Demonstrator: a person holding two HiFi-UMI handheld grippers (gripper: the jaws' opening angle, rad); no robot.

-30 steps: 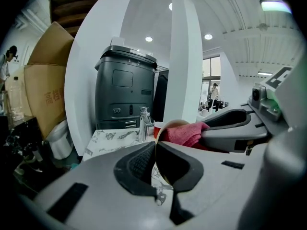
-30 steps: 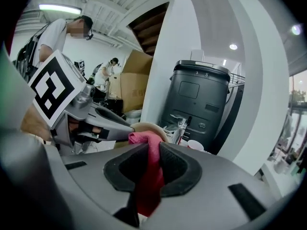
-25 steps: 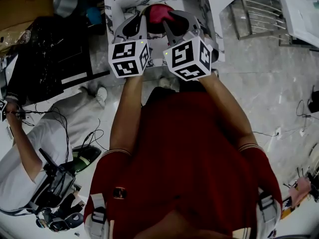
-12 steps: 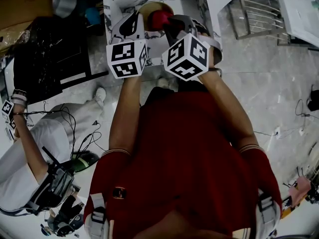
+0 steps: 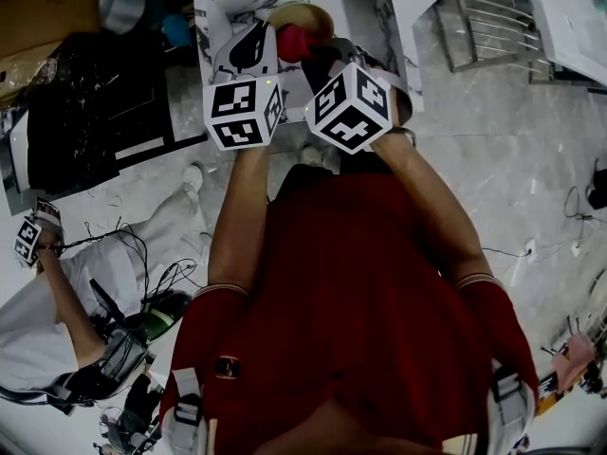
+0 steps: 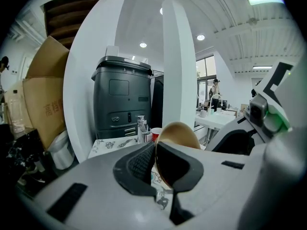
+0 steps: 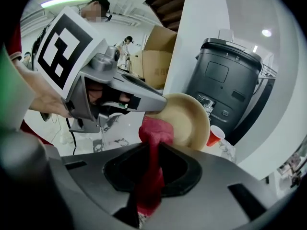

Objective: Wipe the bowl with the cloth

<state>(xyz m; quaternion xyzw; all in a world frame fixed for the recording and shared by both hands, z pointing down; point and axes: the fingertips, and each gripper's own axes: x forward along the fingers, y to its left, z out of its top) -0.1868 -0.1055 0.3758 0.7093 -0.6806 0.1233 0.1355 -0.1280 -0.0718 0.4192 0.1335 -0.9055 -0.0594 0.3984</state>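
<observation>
A tan bowl (image 5: 305, 15) is held tilted on edge above the marble-patterned table (image 5: 220, 12). My left gripper (image 5: 254, 47) is shut on its rim; in the left gripper view the bowl (image 6: 181, 132) stands up between that gripper's (image 6: 154, 163) dark pads. My right gripper (image 5: 318, 53) is shut on a red cloth (image 5: 294, 40). In the right gripper view the cloth (image 7: 154, 137) hangs out of the right gripper (image 7: 152, 163), and its bunched end touches the bowl's (image 7: 188, 121) inner face, just below the left gripper (image 7: 152, 101).
A red cup (image 7: 216, 134) stands on the table behind the bowl. A tall dark grey bin (image 7: 224, 83) and cardboard boxes (image 7: 156, 56) stand beyond. A person (image 5: 57, 292) with gear and cables is on the floor at lower left.
The right gripper has sunk and tipped downward with the cloth, dragging it across the bowl toward me. The bowl's tan rim now shows above the cloth. The left gripper has stayed put.
</observation>
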